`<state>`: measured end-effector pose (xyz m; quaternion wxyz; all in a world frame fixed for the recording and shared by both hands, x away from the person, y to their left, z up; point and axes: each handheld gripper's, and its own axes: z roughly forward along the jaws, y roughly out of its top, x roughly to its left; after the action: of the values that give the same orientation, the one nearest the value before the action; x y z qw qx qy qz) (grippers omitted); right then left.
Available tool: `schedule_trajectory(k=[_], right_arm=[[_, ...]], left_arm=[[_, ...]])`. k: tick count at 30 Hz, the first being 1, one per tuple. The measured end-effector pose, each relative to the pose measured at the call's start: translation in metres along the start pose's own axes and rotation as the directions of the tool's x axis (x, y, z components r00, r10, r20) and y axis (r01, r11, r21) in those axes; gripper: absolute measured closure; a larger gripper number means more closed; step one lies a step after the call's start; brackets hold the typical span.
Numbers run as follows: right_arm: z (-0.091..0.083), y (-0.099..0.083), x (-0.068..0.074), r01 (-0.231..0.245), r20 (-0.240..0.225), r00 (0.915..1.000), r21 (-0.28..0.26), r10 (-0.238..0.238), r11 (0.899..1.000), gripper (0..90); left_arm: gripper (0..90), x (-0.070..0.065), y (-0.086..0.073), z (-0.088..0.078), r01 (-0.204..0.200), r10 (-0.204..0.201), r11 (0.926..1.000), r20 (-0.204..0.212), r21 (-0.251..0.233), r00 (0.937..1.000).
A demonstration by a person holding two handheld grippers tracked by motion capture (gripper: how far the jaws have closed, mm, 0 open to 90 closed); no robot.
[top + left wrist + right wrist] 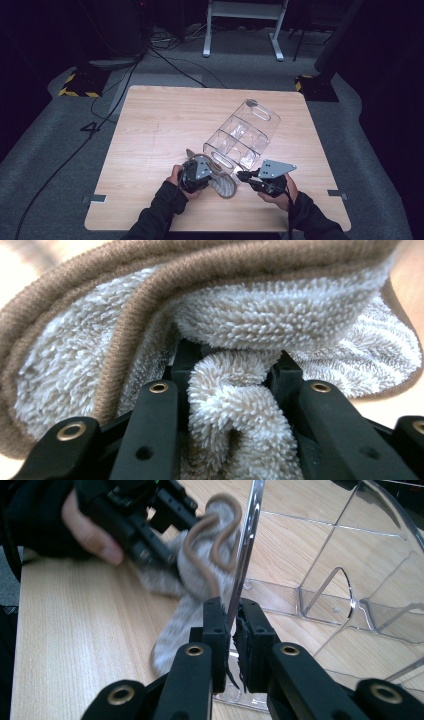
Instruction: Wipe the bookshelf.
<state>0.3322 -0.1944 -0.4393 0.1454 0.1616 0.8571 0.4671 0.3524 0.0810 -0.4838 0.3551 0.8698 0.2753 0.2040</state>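
Clamping a fold of fluffy sock [235, 405], the left gripper [212, 172] holds it just beside the near end of the clear divided organizer [242, 135], which lies tilted on the wooden counter [155, 125]. Part of the sock's brown-edged fabric drapes onto the counter. The right gripper [231, 630] has its jaws pinched together on the organizer's thin clear wall at that same near end.

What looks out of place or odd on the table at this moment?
The clear divided organizer lies tipped on the wooden table, its wall pinched by the right gripper. The left gripper grips a bunched fleece sock at its opening.
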Motion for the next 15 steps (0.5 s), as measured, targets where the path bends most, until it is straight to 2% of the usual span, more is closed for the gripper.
schedule_trajectory(k=[3,5,7,8,10,11,13,15], right_arm=[[0.000,0.000,0.000,0.001,0.001,1.0000,0.004,-0.001,1.000,84.1],[0.000,0.000,0.001,0.001,0.001,1.0000,0.008,-0.001,1.000,84.1],[0.001,-0.001,0.001,-0.003,-0.005,1.0000,0.006,0.003,1.000,84.1],[0.001,-0.001,0.001,-0.003,-0.006,1.0000,0.006,0.003,1.000,84.0],[0.001,-0.001,0.001,-0.003,-0.005,1.0000,0.008,0.003,1.000,84.0],[0.001,-0.001,0.001,-0.003,-0.005,1.0000,0.009,0.003,1.000,84.0],[0.002,-0.001,0.001,-0.001,-0.003,1.0000,0.011,0.001,1.000,83.9],[0.002,-0.001,0.001,-0.003,-0.004,1.0000,0.014,0.003,1.000,83.9]], left_arm=[[65.8,0.016,-0.003,-0.007,0.074,-0.075,0.9970,-0.035,-0.020,0.9966],[65.8,0.022,-0.004,-0.011,0.098,-0.100,0.9939,-0.055,-0.052,0.9934],[65.8,0.028,0.000,-0.020,0.134,-0.140,0.9850,-0.048,-0.108,0.9890],[65.9,0.028,0.002,-0.024,0.127,-0.134,0.9835,-0.048,-0.129,0.9899],[65.9,0.027,0.009,-0.033,0.126,-0.135,0.9744,-0.039,-0.187,0.9900],[65.9,0.026,0.013,-0.039,0.138,-0.147,0.9643,-0.020,-0.226,0.9890],[66.0,0.023,0.019,-0.044,0.153,-0.157,0.9510,0.006,-0.269,0.9876],[66.0,0.016,0.024,-0.047,0.141,-0.142,0.9469,0.020,-0.289,0.9897]])
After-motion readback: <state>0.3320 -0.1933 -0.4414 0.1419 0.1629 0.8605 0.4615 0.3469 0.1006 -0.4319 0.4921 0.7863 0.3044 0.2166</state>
